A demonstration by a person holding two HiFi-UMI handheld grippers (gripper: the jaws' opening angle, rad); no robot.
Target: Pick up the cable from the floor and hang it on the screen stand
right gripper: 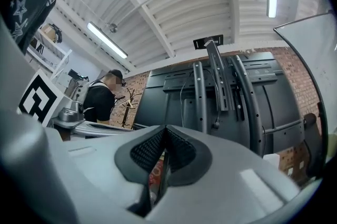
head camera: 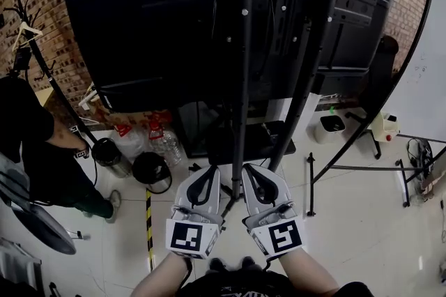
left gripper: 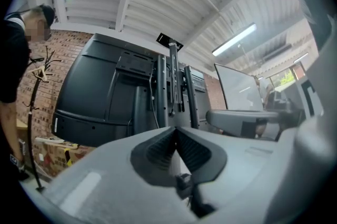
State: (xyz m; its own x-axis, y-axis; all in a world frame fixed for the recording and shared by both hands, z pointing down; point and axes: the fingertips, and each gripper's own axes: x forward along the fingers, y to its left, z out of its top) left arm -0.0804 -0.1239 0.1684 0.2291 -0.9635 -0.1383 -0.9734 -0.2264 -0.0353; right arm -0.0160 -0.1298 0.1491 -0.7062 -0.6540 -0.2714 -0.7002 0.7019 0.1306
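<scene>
**dan_k:** Closest to the head cam were the two claws down at 6 o'clock, the left gripper [head camera: 208,174] and the right gripper [head camera: 252,171]. They sat side by side with the tips pointing up toward 12 at the screen stand [head camera: 242,79]. The right one's tips were just beside one of its poles.

**piotr88:** ok but were they holding anything? and where was the cable

**dan_k:** In the left gripper's own view the jaws were pressed together. The cable [left gripper: 183,184] was pinched low down between them, a dark chunky bit with a lead trailing off toward 5 o'clock. So it was off the floor [head camera: 348,233] and up in that claw, not yet hung on the stand. The right gripper's jaws were fully together too. A thin dark strip showed in the slot under its pads, and I couldn't tell if that was cable or something behind it.

**piotr88:** anything else around?

**dan_k:** A big black screen [head camera: 153,24] filled the top from 10 to 1 o'clock, back side toward us. A person [head camera: 31,149] in dark clothes stood at 9 o'clock. A black bucket [head camera: 150,167] and some plastic bottles [head camera: 167,143] were at about 8 near the stand's foot, and a whiteboard [head camera: 425,79] was at 3
</scene>
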